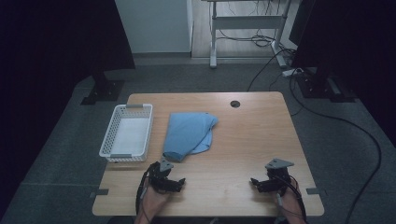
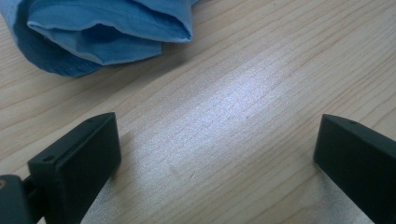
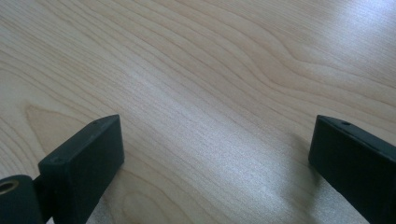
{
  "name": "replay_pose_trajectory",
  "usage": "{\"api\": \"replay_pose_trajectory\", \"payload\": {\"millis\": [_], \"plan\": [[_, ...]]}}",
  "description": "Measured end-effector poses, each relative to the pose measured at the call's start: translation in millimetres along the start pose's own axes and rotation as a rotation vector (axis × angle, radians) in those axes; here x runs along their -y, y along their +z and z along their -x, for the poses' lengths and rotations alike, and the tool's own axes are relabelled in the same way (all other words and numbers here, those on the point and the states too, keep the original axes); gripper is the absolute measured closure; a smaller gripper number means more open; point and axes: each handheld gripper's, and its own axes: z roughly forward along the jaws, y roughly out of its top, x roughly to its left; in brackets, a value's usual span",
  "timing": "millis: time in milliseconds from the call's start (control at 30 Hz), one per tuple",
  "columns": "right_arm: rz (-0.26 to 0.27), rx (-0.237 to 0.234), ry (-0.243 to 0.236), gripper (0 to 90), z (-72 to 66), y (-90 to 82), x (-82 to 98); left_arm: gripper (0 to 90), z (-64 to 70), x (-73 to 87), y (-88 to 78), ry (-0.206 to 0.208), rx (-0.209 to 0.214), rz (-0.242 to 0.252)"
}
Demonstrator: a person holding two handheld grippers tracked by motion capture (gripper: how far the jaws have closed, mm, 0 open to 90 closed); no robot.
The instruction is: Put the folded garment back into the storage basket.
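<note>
Two hand-held grippers, left gripper (image 1: 180, 181) and right gripper (image 1: 254, 182), rest low over the near edge of the wooden table (image 1: 252, 130) with jaws spread wide and empty, while the folded blue cloth (image 1: 189, 135) lies just beyond the left one, beside a white basket (image 1: 112, 142).

Blue cloth (image 2: 102, 35) cut off by top and left edges in left gripper view; underside folds hidden; forearms cropped at high view's bottom edge

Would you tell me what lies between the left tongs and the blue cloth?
Nothing: bare wooden table separates the open left tongs from the blue cloth, seen in the left gripper view.
</note>
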Motion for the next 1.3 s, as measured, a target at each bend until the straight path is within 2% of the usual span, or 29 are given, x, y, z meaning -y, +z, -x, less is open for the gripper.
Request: {"api": "replay_pose_trajectory", "payload": {"millis": [67,200,600,800,1033,1300], "plan": [[0.000,0.000,-0.001,2.9,-0.1,-0.1,0.1,1.0,1.6,1.1,-1.0,0.008,0.001,0.005],[-0.003,-0.002,-0.006,1.8,-0.5,0.1,0.1,3.2,1.5,-0.8,-2.1,-0.004,0.021,0.006],[-0.010,-0.010,-0.012,0.0,-0.9,0.5,0.1,3.5,-3.7,-17.5,-6.0,0.003,0.005,0.033],[-0.010,-0.010,-0.012,0.0,-0.9,0.7,0.0,3.8,-9.9,-30.7,-6.2,0.006,0.013,0.020],[-0.011,-0.012,-0.014,0.0,-1.1,0.7,0.0,3.1,-19.7,-50.1,-8.4,-0.010,0.021,0.042],[-0.011,-0.012,-0.013,0.0,-1.1,0.7,0.0,0.0,-24.8,-72.6,-1.8,0.000,0.044,0.053]]}}
